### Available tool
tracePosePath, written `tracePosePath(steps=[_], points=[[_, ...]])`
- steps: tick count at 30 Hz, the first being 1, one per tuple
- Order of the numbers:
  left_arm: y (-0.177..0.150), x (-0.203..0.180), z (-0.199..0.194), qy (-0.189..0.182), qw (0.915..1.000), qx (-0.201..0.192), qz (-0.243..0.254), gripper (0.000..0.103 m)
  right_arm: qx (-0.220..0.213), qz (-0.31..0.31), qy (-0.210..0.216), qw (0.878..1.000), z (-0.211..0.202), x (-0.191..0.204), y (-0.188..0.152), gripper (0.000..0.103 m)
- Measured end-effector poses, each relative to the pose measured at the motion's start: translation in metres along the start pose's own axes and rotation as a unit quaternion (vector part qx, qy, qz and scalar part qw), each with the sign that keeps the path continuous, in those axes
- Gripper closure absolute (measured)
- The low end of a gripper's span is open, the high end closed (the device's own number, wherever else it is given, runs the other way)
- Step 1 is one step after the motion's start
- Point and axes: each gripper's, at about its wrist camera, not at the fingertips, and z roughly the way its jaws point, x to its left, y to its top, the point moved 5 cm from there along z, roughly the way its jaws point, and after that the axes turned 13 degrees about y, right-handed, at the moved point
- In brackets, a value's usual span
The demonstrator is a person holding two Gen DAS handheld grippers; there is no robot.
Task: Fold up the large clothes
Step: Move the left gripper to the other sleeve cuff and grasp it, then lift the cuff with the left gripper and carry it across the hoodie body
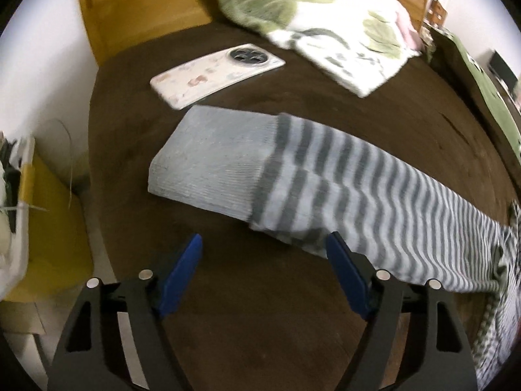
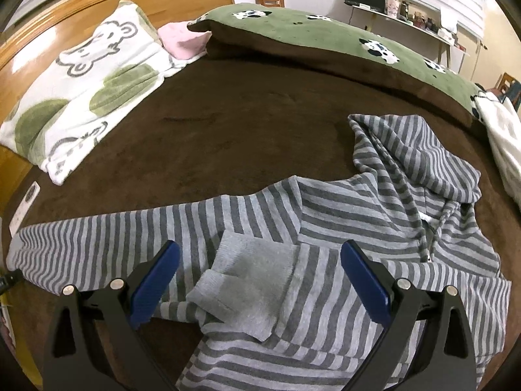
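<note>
A grey striped hooded sweater (image 2: 374,228) lies on the brown bedspread (image 2: 228,123), its hood toward the upper right. One sleeve (image 2: 114,231) stretches left; the other is folded across the body, its plain grey cuff (image 2: 247,280) between the fingers of my right gripper (image 2: 260,260), which hovers open over it. In the left wrist view the stretched sleeve (image 1: 374,189) ends in a plain grey cuff (image 1: 215,163). My left gripper (image 1: 263,247) stands open just short of that cuff, its right fingertip (image 1: 338,244) at the sleeve's edge, nothing pinched.
A phone (image 1: 215,75) in a pale patterned case lies on the bedspread beyond the cuff. A white and green pillow (image 2: 81,88) leans on the wooden headboard (image 2: 130,6). A green quilt (image 2: 325,39) is heaped at the far side. A yellow bedside stand (image 1: 52,228) sits left.
</note>
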Motion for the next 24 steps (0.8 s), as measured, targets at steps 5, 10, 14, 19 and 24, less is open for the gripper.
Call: tracePosePath(steps=[5, 10, 14, 19, 24], points=[[0.011, 0.002, 0.016, -0.011, 0.9995, -0.008, -0.029, 0.025, 0.004, 0.000, -0.008, 1.000, 0.006, -0.005, -0.003, 0.006], [0.026, 0.004, 0.022, -0.034, 0.9970, -0.028, -0.064, 0.030, 0.011, 0.004, -0.013, 1.000, 0.010, -0.012, -0.009, 0.006], [0.035, 0.016, 0.024, -0.072, 0.9893, -0.030, -0.123, 0.062, 0.015, 0.009, -0.016, 1.000, 0.012, -0.016, -0.013, 0.006], [0.038, 0.010, 0.019, -0.104, 0.9849, -0.039, -0.133, 0.078, 0.021, 0.011, -0.009, 1.000, 0.015, -0.017, -0.015, 0.006], [0.052, 0.006, -0.013, -0.162, 0.9743, -0.078, -0.136, 0.081, 0.040, 0.003, -0.001, 0.999, 0.024, -0.013, -0.016, 0.006]])
